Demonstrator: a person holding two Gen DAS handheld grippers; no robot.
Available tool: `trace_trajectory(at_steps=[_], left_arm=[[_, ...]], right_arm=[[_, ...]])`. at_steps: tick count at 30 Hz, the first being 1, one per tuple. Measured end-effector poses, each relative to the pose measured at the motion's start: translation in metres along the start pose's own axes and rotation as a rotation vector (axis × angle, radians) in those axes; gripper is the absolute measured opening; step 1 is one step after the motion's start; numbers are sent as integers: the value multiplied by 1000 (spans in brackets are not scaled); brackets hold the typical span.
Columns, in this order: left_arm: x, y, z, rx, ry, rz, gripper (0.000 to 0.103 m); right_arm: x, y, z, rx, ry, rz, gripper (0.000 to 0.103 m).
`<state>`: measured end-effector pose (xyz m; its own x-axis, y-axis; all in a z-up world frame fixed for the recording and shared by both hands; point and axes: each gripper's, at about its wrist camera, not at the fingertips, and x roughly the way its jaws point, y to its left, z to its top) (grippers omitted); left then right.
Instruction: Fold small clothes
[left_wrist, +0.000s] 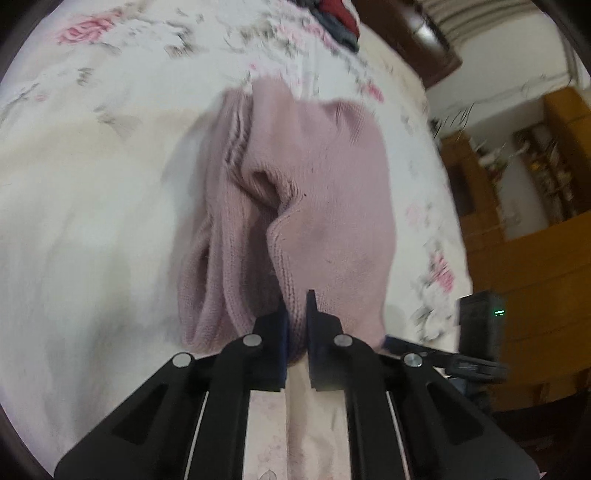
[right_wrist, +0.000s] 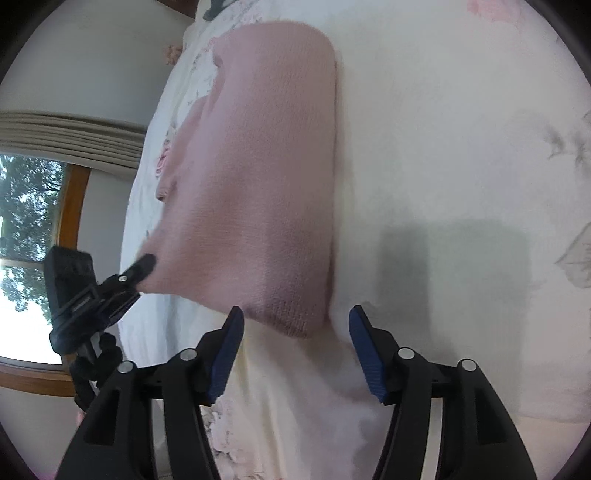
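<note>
Pink sweater (left_wrist: 317, 206) pinched by left gripper (left_wrist: 297, 310), dark clothes pile (left_wrist: 340, 22) beyond

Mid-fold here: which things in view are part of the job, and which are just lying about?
Part of the job:
pink knit sweater on the floral bedsheet
left gripper, shut on the sweater's edge
right gripper, open beside its corner

Lying about:
dark and red clothes pile
wooden shelves
window

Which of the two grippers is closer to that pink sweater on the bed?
Left. The left gripper is shut on the near edge of the pink sweater, pinching the knit. The right gripper is open at the sweater's corner, holding nothing.
</note>
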<state>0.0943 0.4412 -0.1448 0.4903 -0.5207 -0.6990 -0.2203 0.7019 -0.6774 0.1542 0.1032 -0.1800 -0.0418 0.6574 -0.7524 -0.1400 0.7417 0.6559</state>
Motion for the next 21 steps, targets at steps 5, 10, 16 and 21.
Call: trace_trajectory(at_steps=[5, 10, 16, 21], left_arm=[[7, 18, -5, 0, 22, 61, 6], [29, 37, -11, -33, 56, 78, 6], [34, 30, -13, 14, 52, 110, 10], [6, 17, -2, 12, 13, 93, 28]], right_arm=[[21, -10, 3, 72, 47, 112, 40], [23, -14, 0, 37, 65, 40, 25], [29, 1, 3, -34, 64, -50, 24], [13, 18, 4, -94, 32, -84, 35]])
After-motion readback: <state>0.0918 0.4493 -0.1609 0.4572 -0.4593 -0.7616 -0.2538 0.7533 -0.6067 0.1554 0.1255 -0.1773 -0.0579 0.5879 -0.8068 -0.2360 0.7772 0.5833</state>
